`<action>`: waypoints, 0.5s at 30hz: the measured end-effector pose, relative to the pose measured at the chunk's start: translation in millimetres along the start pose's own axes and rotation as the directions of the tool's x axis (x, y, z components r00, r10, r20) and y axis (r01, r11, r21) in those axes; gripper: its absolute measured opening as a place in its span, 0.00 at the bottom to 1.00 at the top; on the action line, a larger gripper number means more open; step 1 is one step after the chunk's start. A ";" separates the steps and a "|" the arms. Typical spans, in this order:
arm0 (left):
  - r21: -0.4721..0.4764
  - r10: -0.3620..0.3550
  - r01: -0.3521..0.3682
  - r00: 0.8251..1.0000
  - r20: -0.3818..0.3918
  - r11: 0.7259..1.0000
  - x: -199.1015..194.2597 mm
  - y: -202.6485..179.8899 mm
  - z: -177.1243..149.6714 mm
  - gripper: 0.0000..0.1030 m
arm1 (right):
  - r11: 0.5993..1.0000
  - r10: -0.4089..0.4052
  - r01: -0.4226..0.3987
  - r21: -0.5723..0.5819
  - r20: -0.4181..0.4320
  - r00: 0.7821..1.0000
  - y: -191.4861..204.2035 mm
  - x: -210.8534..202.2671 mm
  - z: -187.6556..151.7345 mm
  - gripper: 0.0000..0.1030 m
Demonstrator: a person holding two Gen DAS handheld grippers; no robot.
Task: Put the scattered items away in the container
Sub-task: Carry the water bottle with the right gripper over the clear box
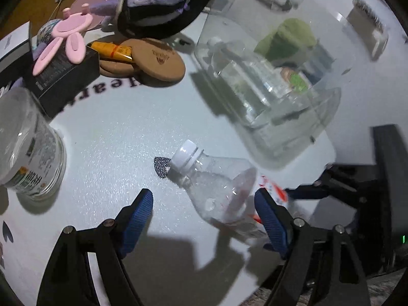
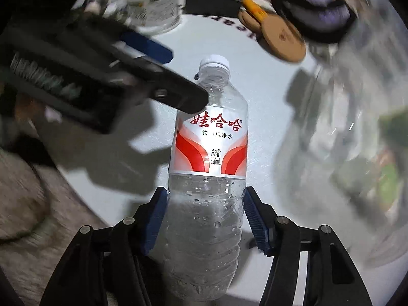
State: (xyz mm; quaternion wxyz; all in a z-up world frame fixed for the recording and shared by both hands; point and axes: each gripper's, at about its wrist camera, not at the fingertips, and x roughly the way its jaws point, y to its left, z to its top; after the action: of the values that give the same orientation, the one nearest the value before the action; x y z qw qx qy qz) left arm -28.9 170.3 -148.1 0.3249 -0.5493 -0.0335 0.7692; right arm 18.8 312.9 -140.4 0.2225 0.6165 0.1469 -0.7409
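A clear water bottle (image 2: pixel 207 137) with a red and white label and a white cap (image 1: pixel 185 154) lies slanted over the white table (image 1: pixel 122 132). My right gripper (image 2: pixel 206 216) is shut on its lower body, both blue pads against its sides. In the left wrist view one of its fingers (image 1: pixel 321 190) shows at the right. My left gripper (image 1: pixel 202 196) is open around the bottle's shoulder, the right pad close to it and the left pad well apart. The clear plastic container (image 1: pixel 318 117) stands beyond, holding another bottle (image 1: pixel 244 76) and a green plush (image 1: pixel 288 38).
A glass jar (image 1: pixel 28 153) stands at the left. Behind it lie a black box (image 1: pixel 63 84), a pink butterfly-shaped piece (image 1: pixel 68 38), an orange tube (image 1: pixel 112 49), cork coasters (image 1: pixel 158 61) and a purple plush (image 1: pixel 153 7). Carpet (image 2: pixel 30 191) shows past the table's edge.
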 end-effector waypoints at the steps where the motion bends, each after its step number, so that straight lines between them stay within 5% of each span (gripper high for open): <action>1: -0.012 -0.015 0.015 1.000 0.014 1.000 -6.9 1.7 0.2 0.79 | 0.997 0.044 -0.044 0.060 0.012 0.999 -6.5 -4.4 1.4 0.59; 5: -0.059 -0.090 0.097 0.989 0.119 0.993 -51.7 10.8 4.2 0.79 | 0.960 0.150 -0.172 0.223 0.110 0.982 -26.3 -31.0 5.7 0.59; 9: -0.060 -0.038 0.053 0.973 0.229 0.997 -98.4 19.2 9.6 0.80 | 0.908 0.217 -0.291 0.301 0.257 0.942 -35.0 -76.1 12.1 0.59; 15: -0.111 0.044 -0.005 0.935 0.353 0.994 -147.9 35.5 18.0 0.80 | 0.847 0.215 -0.424 0.320 0.522 0.825 -52.0 -172.3 22.2 0.60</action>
State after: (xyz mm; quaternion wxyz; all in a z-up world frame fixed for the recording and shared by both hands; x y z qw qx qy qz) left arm -33.6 68.5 -33.7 0.2736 -0.4189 -0.1263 0.8566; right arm -2.3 372.2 29.7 0.2360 0.4687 -0.1831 -0.8313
